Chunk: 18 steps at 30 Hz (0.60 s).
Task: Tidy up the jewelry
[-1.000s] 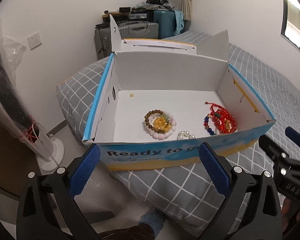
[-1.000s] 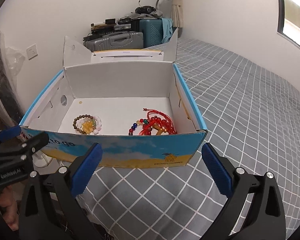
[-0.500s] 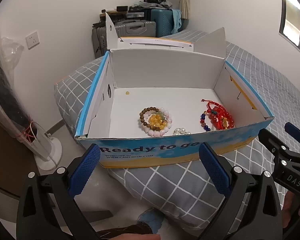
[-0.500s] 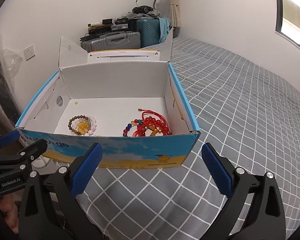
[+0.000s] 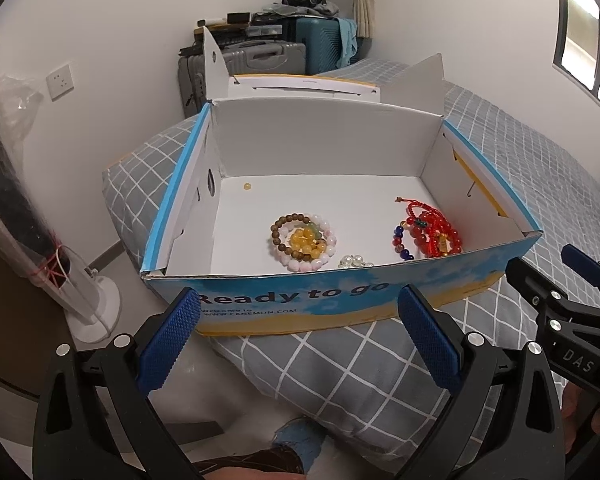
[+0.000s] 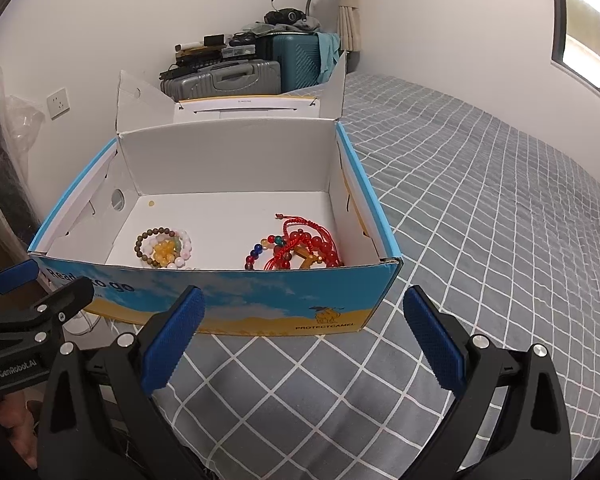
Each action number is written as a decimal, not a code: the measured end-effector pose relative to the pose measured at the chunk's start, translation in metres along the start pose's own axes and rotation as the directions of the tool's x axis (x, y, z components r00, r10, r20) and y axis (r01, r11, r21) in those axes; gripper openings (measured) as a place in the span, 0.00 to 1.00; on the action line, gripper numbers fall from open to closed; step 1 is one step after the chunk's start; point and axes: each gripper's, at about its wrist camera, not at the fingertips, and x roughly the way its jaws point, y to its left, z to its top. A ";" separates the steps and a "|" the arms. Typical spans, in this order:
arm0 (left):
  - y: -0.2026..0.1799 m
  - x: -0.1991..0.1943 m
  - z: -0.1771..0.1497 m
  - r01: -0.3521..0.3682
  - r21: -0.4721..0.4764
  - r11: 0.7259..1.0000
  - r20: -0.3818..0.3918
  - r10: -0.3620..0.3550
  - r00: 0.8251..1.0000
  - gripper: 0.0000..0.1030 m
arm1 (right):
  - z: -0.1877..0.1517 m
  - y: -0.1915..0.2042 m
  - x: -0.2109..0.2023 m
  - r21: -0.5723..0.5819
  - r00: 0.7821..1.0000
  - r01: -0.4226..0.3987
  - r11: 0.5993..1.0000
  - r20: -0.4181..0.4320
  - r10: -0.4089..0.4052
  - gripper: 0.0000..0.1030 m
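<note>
An open cardboard box [image 5: 300,300] [image 6: 260,304] with a blue printed front stands on the bed corner. Inside lie nested brown, pink and yellow bead bracelets [image 5: 303,240] [image 6: 164,247], a small pearl piece [image 5: 354,261], and a heap of red bead bracelets with a dark multicolour one [image 5: 430,234] [image 6: 296,250]. A small yellow bead [image 5: 246,187] lies at the box's back left. My left gripper [image 5: 298,342] is open and empty just before the box front. My right gripper [image 6: 300,344] is open and empty, also before the box front.
The grey checked bed [image 6: 480,200] stretches to the right. Suitcases [image 6: 228,78] with clutter stand against the far wall. A white fan base [image 5: 96,312] stands on the floor at the left, beside a plastic-wrapped pole [image 5: 16,200]. The box lid [image 6: 240,106] stands open behind.
Both grippers have shifted slightly around the box; the views moved a little. The jewelry in the box has not moved. Both grippers stayed open.
</note>
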 end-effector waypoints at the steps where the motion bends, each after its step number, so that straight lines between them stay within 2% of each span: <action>1: 0.000 0.000 0.000 0.001 0.001 1.000 0.001 -0.001 1.000 0.95 | 0.000 0.000 0.001 0.002 1.000 0.000 1.000 -0.001 0.000 0.93; 5: 0.000 0.001 0.000 0.019 -0.007 1.000 -0.003 -0.019 1.000 0.95 | 0.000 -0.001 0.002 0.008 1.000 0.002 1.000 -0.003 -0.002 0.93; 18: 0.000 0.001 0.000 0.010 -0.001 1.000 0.001 -0.010 1.000 0.94 | 0.000 0.000 0.004 0.007 1.000 0.001 1.000 -0.008 -0.001 0.93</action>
